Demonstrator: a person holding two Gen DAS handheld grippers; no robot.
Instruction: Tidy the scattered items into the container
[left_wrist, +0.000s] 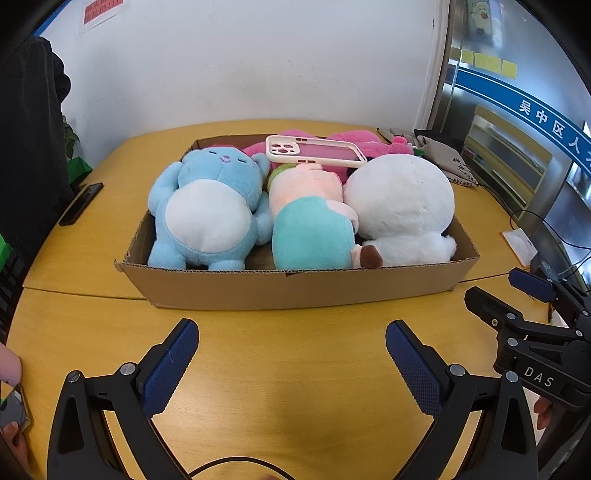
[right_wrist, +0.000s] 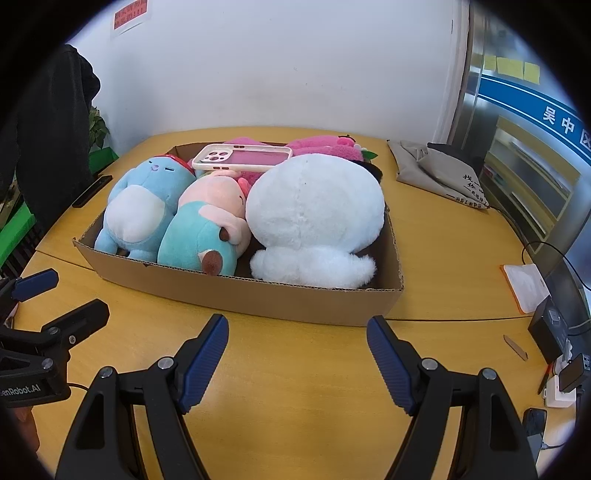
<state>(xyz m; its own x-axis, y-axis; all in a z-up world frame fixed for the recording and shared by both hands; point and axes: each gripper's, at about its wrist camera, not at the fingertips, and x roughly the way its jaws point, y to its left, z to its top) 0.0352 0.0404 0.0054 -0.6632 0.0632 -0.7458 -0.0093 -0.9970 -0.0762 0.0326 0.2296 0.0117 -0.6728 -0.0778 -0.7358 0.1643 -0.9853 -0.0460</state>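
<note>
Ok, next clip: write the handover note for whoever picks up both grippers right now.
Left tongs: open, empty, over the table in front of the box.
Right tongs: open, empty, same side of the box.
In the box: blue plush, teal-and-pink plush, white plush, pink plush at the back, phone case lying on top.
Done: plush toys and case are in.
Left: probably nothing; the dark phone and grey bag outside the box may not belong to the job.

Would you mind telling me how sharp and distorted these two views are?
Left wrist view: cardboard box and phone case sharp; table edge bowed by fisheye, corners vignetted black. Right wrist view: same barrel distortion, soft even lighting, glass door at right blurred.
</note>
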